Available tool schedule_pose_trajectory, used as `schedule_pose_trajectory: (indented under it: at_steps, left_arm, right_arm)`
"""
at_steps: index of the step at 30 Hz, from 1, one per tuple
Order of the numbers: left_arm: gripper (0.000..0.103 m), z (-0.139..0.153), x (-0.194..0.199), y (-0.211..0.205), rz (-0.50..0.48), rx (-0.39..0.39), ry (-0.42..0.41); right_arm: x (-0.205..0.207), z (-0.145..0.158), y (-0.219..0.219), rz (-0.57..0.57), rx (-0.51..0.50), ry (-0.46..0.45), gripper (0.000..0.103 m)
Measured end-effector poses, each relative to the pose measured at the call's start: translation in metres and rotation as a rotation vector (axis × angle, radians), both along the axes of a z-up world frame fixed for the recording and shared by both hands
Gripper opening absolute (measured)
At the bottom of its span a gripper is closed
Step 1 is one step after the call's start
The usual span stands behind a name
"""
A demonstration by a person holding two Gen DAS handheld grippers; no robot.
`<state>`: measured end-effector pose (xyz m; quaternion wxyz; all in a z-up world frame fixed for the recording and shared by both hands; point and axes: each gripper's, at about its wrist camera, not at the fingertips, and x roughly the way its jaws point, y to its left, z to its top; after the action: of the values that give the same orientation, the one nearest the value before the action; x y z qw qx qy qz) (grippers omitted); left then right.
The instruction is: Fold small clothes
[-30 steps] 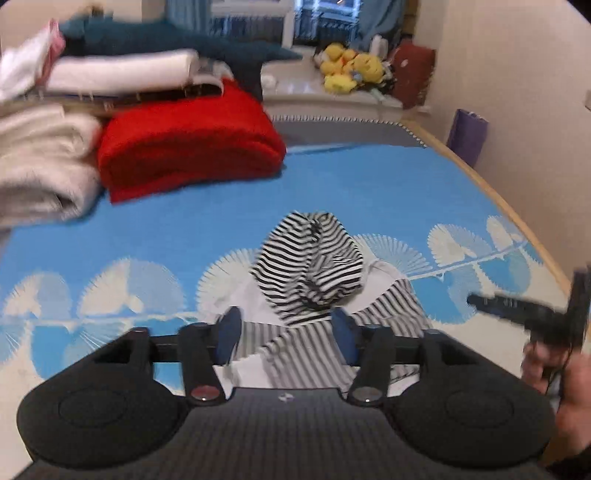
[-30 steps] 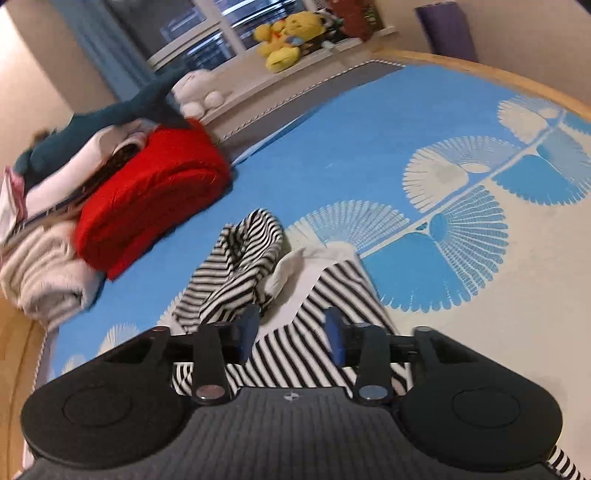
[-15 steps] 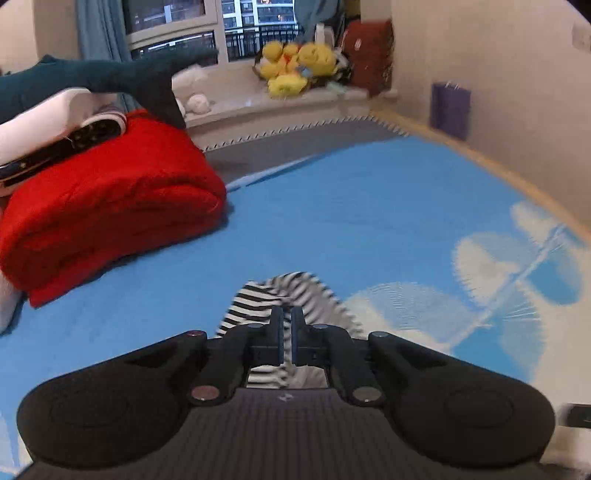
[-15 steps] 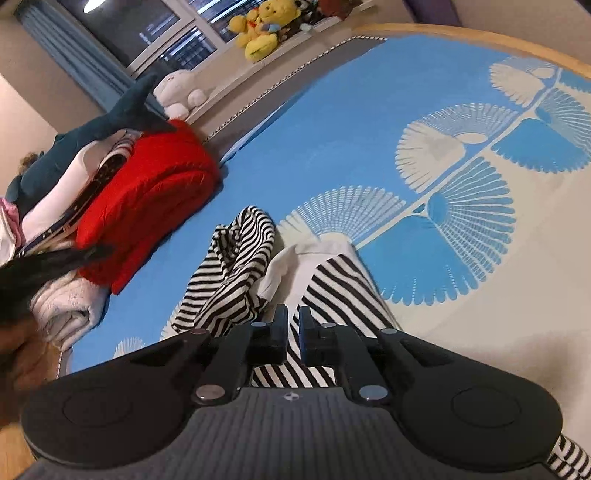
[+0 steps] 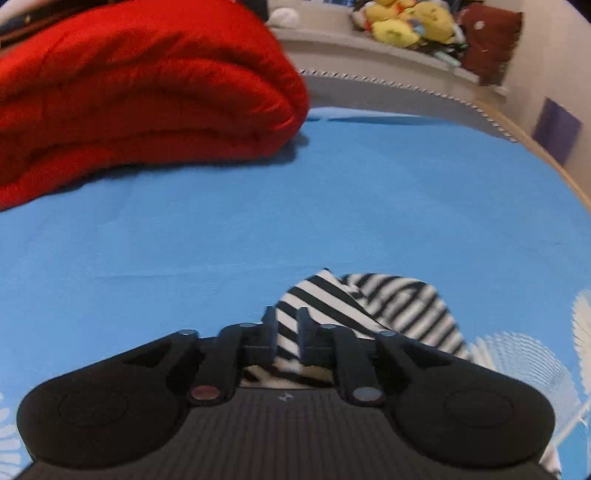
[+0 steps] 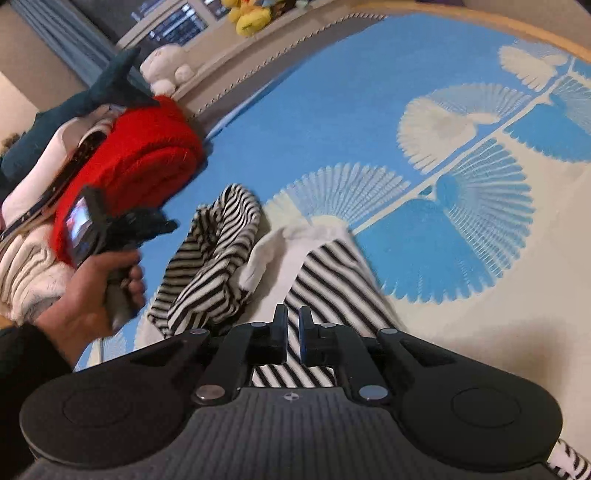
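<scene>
1. Since a second ago the left gripper (image 5: 287,334) has dropped low and travelled to the far bunched end of the striped garment (image 6: 221,258). Its fingers (image 5: 269,325) closed and have just been opening again, with a fold of striped cloth standing between them; whether the pads press it I cannot tell.
2. Right gripper (image 6: 292,334) has barely shifted. Its fingers (image 6: 280,325) have closed to a narrow slit on the garment's near striped panel, which runs up between them.
3. Striped garment lies on the bed (image 6: 332,122), its long axis running from the right gripper away towards the left one. The near half is flat, the far half crumpled, with a white lining (image 6: 277,251) showing in the middle.
4. Each hand sits at one end, so the coming move likely turns on that axis: drawing the ends apart to flatten, or carrying the far end over the near one.
5. Beyond the left gripper, the red folded blanket (image 5: 140,85) stands near, on the far left; the bed between is bare.
6. Farthest off, plush toys (image 5: 406,22) sit on the window ledge, well apart.
</scene>
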<state>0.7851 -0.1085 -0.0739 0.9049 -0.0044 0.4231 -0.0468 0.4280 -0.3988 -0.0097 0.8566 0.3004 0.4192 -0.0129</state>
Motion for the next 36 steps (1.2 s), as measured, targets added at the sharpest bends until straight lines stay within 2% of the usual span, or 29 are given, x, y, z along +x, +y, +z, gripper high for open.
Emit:
schedule_pose_trajectory:
  at_steps: [1, 3, 5, 14, 16, 17, 18, 19, 22, 25, 29, 32, 36]
  left_arm:
    - [0.031, -0.004, 0.007, 0.0, 0.004, -0.01, 0.003]
    - [0.053, -0.01, 0.019, -0.001, 0.009, -0.046, -0.001]
    - [0.062, -0.015, 0.03, -0.002, 0.024, -0.069, -0.005]
    - [0.062, -0.036, 0.055, -0.008, 0.01, -0.067, 0.059]
    - [0.056, -0.039, 0.053, -0.009, -0.012, -0.071, 0.07]
    - [0.03, -0.039, 0.052, -0.01, -0.029, -0.066, 0.072]
    - [0.01, -0.039, 0.05, -0.013, -0.052, -0.06, 0.079]
    - [0.006, -0.037, 0.049, -0.015, -0.069, -0.047, 0.073]
    - [0.005, -0.018, 0.036, -0.018, -0.125, -0.016, 0.023]
    - [0.005, 0.009, 0.013, -0.014, -0.167, -0.011, -0.022]
    - [0.005, 0.055, -0.046, -0.007, -0.241, -0.033, -0.088]
    - [0.005, 0.093, -0.116, -0.002, -0.316, -0.063, -0.145]
    - [0.004, 0.132, -0.233, 0.002, -0.422, -0.08, -0.207]
  right_arm:
    - [0.002, -0.002, 0.001, 0.002, -0.004, 0.009, 0.007]
    - [0.004, -0.005, 0.002, 0.009, -0.009, 0.016, 0.007]
    - [0.006, -0.008, 0.002, 0.016, -0.014, 0.026, 0.007]
    - [0.011, -0.015, 0.002, 0.021, -0.043, 0.045, 0.007]
    - [0.011, -0.015, 0.004, 0.03, -0.048, 0.043, 0.007]
    - [0.011, -0.016, 0.005, 0.031, -0.049, 0.044, 0.007]
    - [0.011, -0.016, 0.005, 0.031, -0.049, 0.045, 0.007]
    - [0.011, -0.016, 0.004, 0.029, -0.047, 0.049, 0.007]
    - [0.011, -0.014, 0.001, 0.021, -0.042, 0.048, 0.007]
    - [0.01, -0.011, -0.003, 0.014, -0.051, 0.044, 0.007]
    - [0.006, -0.006, -0.016, -0.028, -0.048, 0.041, 0.007]
    - [0.001, 0.001, -0.023, -0.042, -0.035, 0.026, 0.007]
    - [-0.008, 0.011, -0.028, -0.057, -0.022, 0.002, 0.007]
